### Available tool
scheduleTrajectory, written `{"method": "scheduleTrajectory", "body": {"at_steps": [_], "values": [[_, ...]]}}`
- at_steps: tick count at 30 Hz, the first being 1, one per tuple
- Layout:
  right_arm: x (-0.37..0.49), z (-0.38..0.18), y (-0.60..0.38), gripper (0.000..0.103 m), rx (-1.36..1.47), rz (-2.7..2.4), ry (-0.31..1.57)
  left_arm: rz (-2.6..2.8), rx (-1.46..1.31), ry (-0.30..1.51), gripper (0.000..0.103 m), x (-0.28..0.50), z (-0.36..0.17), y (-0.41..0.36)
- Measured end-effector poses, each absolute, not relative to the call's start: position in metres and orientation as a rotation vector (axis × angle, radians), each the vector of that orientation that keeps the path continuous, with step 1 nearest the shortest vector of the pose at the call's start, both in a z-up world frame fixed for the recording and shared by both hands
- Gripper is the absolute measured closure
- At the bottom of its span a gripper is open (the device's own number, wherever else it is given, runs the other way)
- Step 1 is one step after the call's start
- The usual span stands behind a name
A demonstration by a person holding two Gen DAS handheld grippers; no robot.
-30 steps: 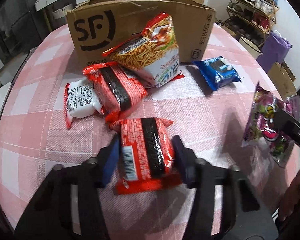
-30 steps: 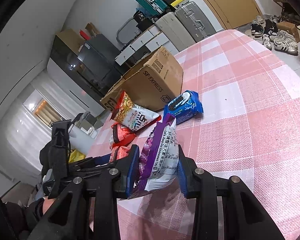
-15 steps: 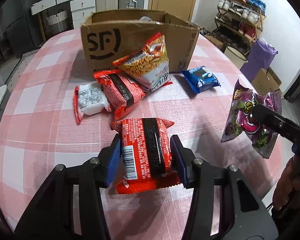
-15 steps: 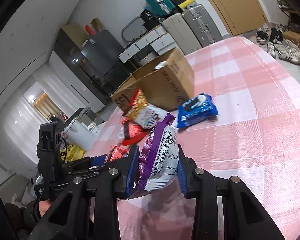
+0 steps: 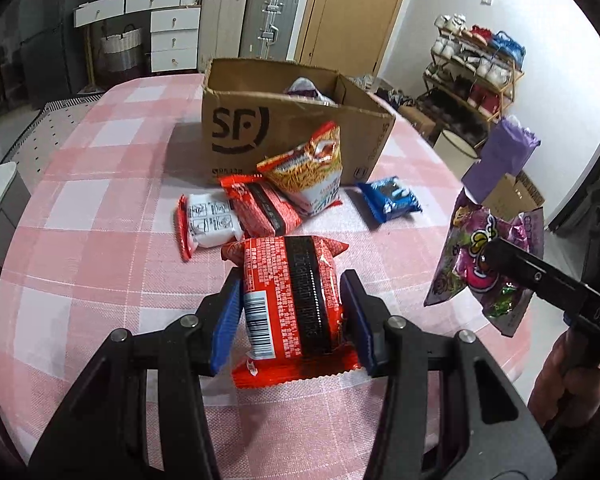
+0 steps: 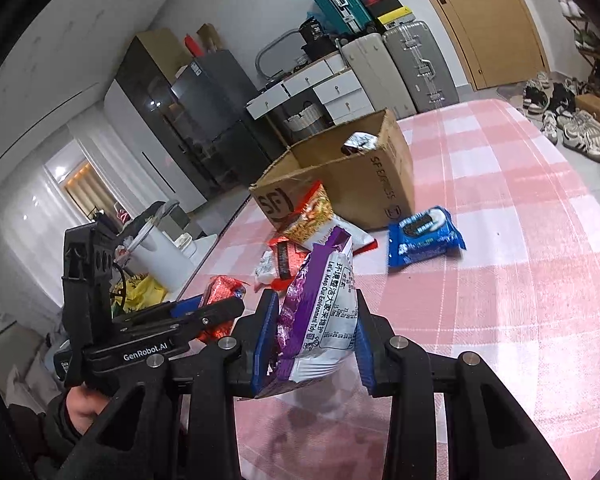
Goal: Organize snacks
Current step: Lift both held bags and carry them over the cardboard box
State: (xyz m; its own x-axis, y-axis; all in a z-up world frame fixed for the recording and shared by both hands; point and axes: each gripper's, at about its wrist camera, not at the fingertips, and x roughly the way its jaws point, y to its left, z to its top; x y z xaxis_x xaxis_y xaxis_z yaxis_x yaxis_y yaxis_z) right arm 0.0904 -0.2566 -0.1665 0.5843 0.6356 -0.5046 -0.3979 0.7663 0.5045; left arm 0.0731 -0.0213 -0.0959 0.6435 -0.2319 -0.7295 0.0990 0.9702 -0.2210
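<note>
My left gripper (image 5: 290, 300) is shut on a red snack packet with a black band (image 5: 296, 300), held above the pink checked table (image 5: 100, 240). My right gripper (image 6: 312, 320) is shut on a purple and white snack bag (image 6: 324, 312), also lifted; the same purple bag (image 5: 488, 264) shows at the right of the left wrist view. An open SF cardboard box (image 5: 292, 128) stands at the table's far side with a wrapped item inside. In front of it lie an orange noodle-snack bag (image 5: 308, 172), two more red packets (image 5: 260, 208) and a blue cookie pack (image 5: 390, 198).
The left gripper (image 6: 204, 312) with its red packet appears at the left of the right wrist view, held by a hand (image 6: 80, 404). Beyond the table stand suitcases (image 5: 268, 24), white drawers (image 5: 172, 36), a shoe rack (image 5: 476, 68) and a purple bag (image 5: 504, 156) on the floor.
Both grippers have risen with their packets and drawn back from the table top. The box's open inside now shows in both views. Neither grip has changed.
</note>
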Motion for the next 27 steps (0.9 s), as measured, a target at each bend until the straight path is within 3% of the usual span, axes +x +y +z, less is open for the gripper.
{"method": "scheduleTrajectory", "body": {"at_steps": [27], "values": [[0.171,-0.059,-0.203,0.068,0.307,0.742,0.591,-0.256,-0.277,0.694,0.057,0.145,0.028,0.041]]}}
